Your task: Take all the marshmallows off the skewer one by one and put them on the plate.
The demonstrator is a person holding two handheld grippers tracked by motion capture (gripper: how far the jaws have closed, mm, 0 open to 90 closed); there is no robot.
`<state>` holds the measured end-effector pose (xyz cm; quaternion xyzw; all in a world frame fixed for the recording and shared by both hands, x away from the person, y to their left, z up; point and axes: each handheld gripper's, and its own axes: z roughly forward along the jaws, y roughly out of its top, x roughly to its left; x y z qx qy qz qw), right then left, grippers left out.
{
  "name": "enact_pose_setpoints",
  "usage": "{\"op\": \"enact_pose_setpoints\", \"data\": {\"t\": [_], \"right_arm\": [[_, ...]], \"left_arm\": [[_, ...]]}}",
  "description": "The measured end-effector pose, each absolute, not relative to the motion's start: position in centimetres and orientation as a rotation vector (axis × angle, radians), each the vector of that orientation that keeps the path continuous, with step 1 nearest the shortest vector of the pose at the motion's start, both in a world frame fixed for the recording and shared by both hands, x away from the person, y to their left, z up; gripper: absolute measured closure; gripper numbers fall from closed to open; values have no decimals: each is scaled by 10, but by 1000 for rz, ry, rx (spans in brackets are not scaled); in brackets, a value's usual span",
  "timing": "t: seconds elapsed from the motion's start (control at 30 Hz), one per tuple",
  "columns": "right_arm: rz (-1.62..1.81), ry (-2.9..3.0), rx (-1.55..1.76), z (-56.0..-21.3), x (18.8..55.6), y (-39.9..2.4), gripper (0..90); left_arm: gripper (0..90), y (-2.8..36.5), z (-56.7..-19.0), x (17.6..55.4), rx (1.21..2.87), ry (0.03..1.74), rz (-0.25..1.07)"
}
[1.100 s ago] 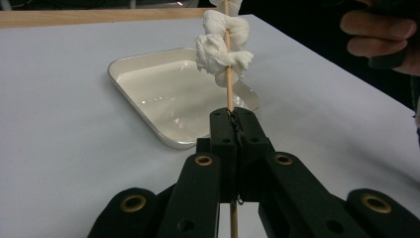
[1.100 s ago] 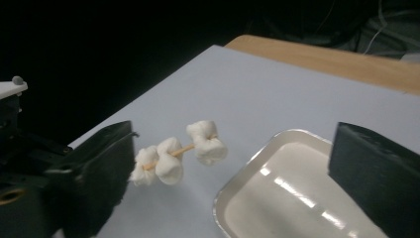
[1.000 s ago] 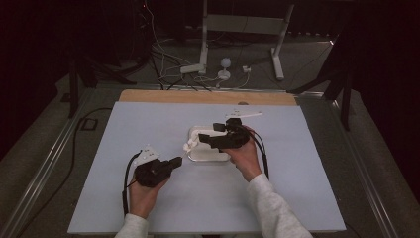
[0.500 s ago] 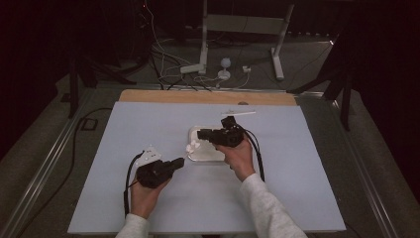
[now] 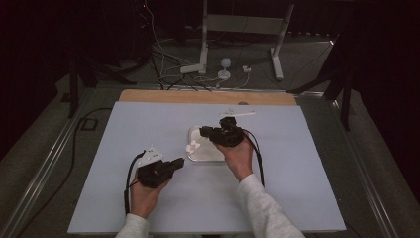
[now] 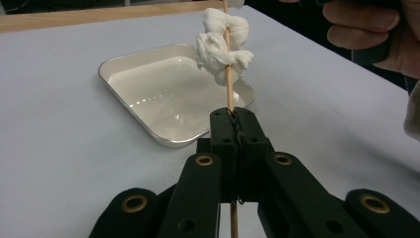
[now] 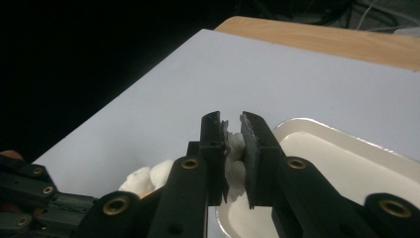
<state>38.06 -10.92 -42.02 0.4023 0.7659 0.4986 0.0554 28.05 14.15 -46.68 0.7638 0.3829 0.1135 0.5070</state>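
My left gripper is shut on a thin wooden skewer that points up and away, over a shallow white tray. Soft white lumps are threaded on the skewer. In the high view the left gripper sits near the tray's front left corner, with the lumps above its edge. My right gripper reaches in from the right. Its jaws have just been closing, and the right gripper is now shut on a white lump between its pads. More lumps show lower left.
The pale blue table top has a wooden strip along its far edge. A small white flat piece lies near that edge, behind the right hand. Cables and white stand legs lie on the floor beyond.
The right gripper's jaws have closed on a white lump at the skewer's far end. Both hands have stayed where they were.
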Motion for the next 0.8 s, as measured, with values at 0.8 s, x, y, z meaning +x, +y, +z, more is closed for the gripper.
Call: {"op": "enact_pose_setpoints", "data": {"t": [0.8], "right_arm": [[1333,2278,1311,-447,404,-130,633]], "left_arm": [[898,152,-473,282,1803,986,266]]}}
